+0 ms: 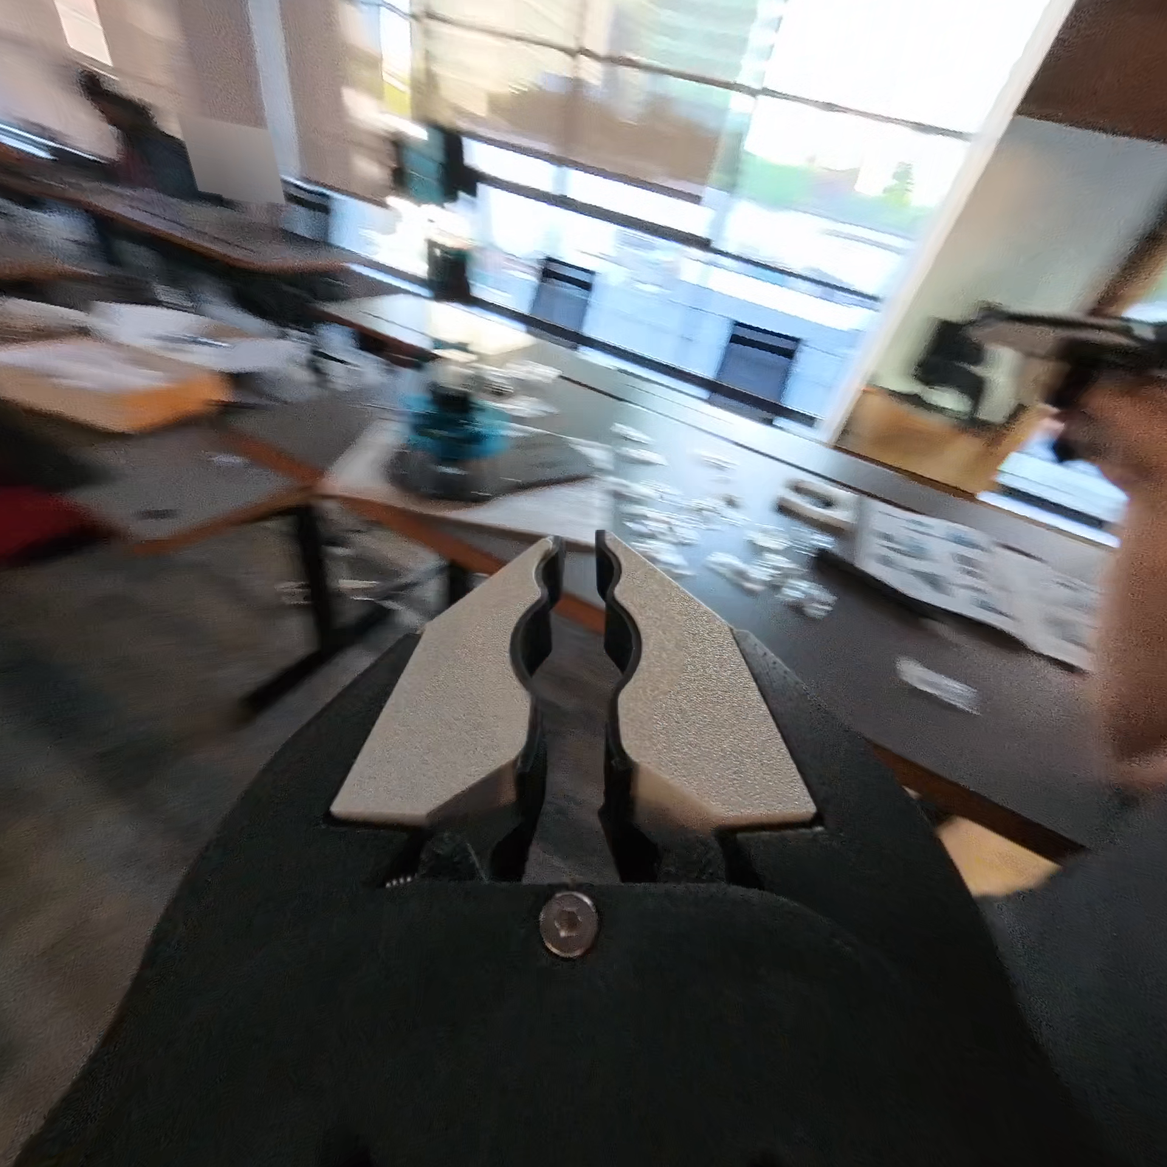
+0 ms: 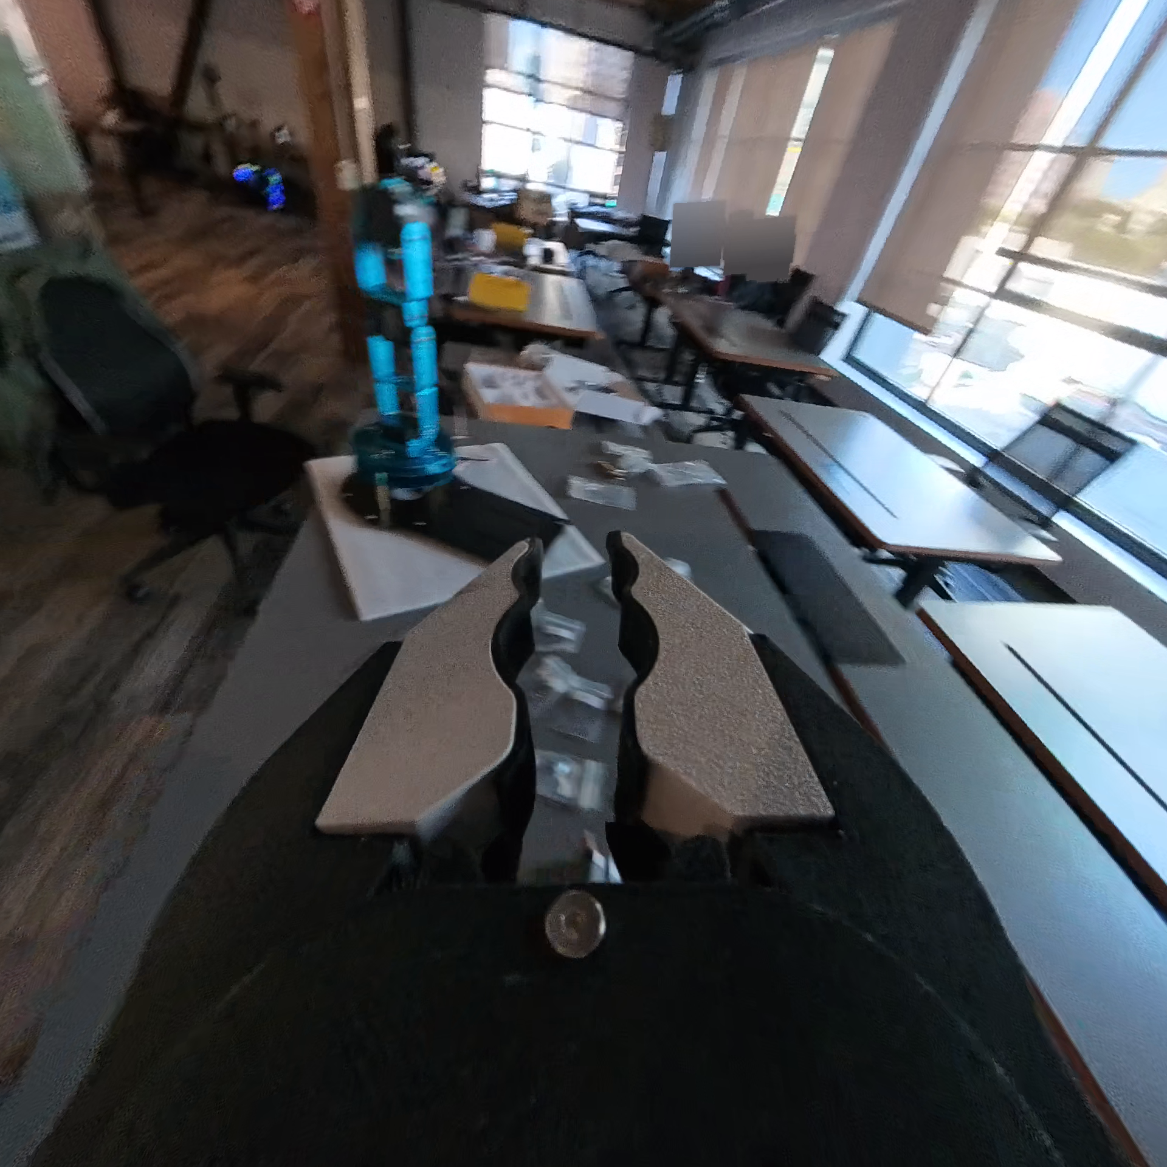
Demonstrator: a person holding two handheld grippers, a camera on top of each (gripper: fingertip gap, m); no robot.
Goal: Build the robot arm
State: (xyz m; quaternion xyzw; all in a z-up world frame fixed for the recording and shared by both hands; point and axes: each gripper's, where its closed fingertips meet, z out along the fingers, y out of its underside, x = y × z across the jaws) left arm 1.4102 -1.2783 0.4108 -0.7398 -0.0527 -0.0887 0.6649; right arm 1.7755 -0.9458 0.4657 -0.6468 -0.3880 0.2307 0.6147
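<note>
Both views are motion-blurred. My left gripper (image 1: 578, 543) is empty, its jaws a narrow gap apart, held in the air over the near edge of a dark table (image 1: 852, 663). My right gripper (image 2: 574, 543) is empty with a slightly wider gap, above the same dark table (image 2: 707, 556). Several small clear bags of parts (image 2: 568, 688) lie on the table under and ahead of the right gripper; they also show in the left wrist view (image 1: 758, 562). A blue robot arm (image 2: 404, 353) stands on a black base on a white board, ahead and to the left; it shows in the left wrist view too (image 1: 451, 423).
A person (image 1: 1137, 568) is close at the right edge, another (image 1: 145, 145) far left. A white printed box (image 1: 947, 556) and an orange-sided box (image 2: 518, 394) sit on the table. A black office chair (image 2: 158, 404) stands left. More tables (image 2: 884, 480) line the windows on the right. There is about 50 cm between the tips of the two grippers.
</note>
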